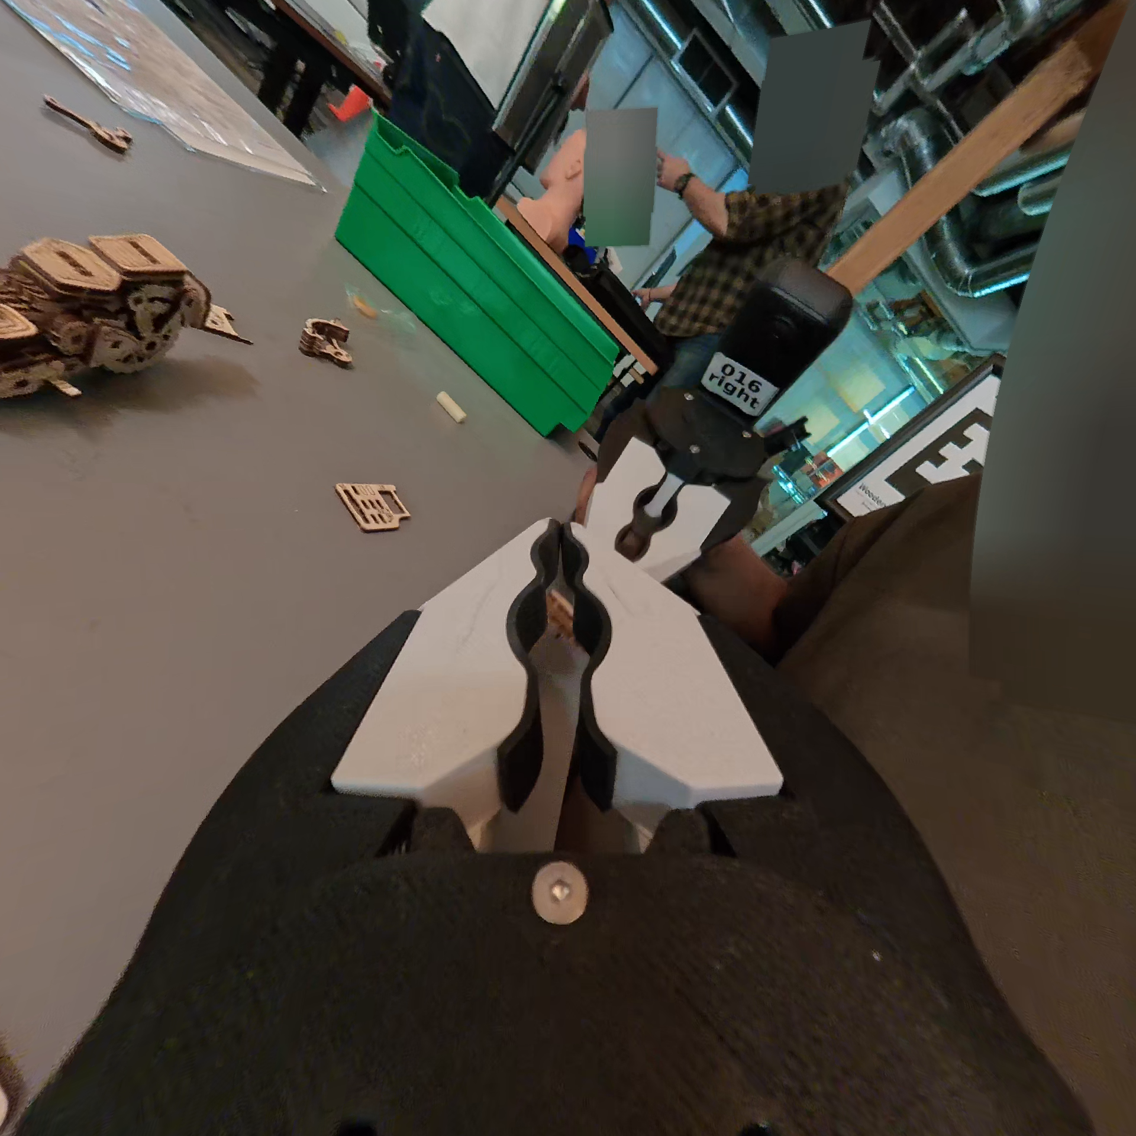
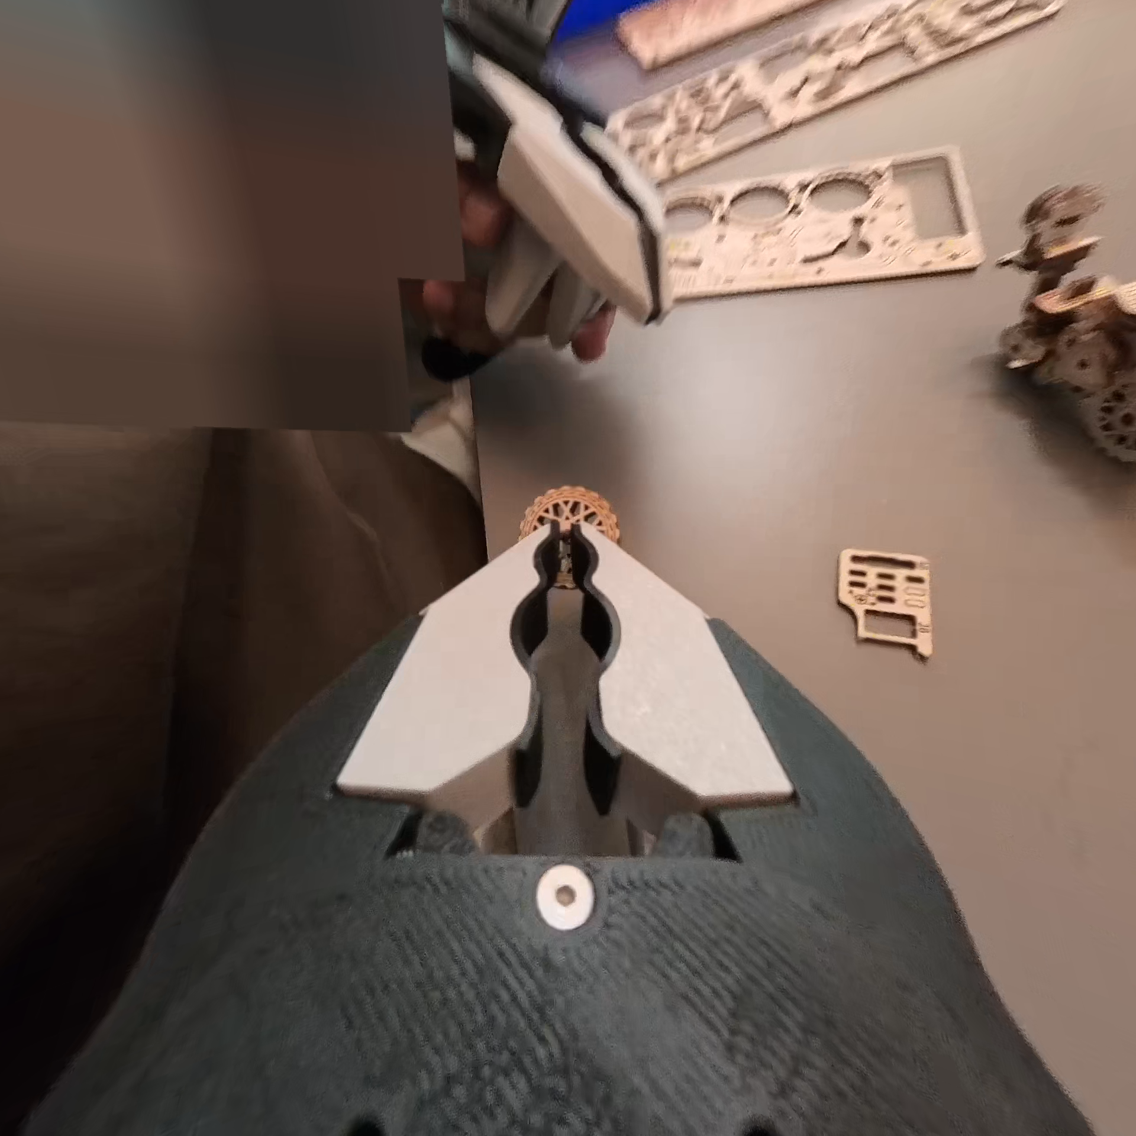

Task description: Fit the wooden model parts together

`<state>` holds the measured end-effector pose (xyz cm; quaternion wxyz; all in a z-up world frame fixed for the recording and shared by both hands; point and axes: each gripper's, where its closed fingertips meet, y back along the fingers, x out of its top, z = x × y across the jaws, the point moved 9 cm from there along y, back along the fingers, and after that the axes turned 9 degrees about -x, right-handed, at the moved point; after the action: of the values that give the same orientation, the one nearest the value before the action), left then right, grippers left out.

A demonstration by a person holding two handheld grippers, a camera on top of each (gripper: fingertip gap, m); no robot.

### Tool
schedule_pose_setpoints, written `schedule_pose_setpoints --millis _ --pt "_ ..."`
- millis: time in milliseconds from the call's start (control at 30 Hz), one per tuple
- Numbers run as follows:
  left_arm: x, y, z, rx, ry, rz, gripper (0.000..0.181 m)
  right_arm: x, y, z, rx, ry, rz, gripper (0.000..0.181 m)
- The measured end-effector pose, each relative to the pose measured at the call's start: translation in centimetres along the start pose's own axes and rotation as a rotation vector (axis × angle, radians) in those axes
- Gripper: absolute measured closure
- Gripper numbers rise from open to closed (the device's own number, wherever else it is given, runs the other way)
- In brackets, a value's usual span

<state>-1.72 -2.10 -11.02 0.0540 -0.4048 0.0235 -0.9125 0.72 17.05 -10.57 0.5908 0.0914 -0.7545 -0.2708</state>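
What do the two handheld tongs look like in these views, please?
Both match: the left tongs and right tongs have pale grey wedge-shaped fingers lined with wavy black pads, seated in a textured black body fastened by one silver screw. Seen from the left view, the right unit carries a rounded black camera housing with a white label.

Both wrist views near the grey table (image 1: pixel 184 584) — sharing one flat wooden fret (image 1: pixel 372 506).

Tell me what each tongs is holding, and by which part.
Right tongs: a wooden gear wheel, pinched at its near edge. Left tongs: a small wooden piece, mostly hidden, so the part cannot be told.
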Motion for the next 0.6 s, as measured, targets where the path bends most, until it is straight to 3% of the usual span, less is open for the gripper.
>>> schedule_pose_setpoints --millis 267,433,600 --pt "0.2 -0.2 0.8 -0.034 -0.048 0.03 0.177 1.1 2.3 2.7 0.301 -0.53 0.484 0.181" --pt "-0.5 -1.2 2.5 -0.096 -0.145 -0.008 0.17 0.7 1.4 2.7 0.434 -0.686 0.544 0.181" --pt "-0.9 -1.6 3.0 -0.119 -0.135 -0.009 0.17 0.7 0.4 2.2 0.489 -0.738 0.534 0.18"
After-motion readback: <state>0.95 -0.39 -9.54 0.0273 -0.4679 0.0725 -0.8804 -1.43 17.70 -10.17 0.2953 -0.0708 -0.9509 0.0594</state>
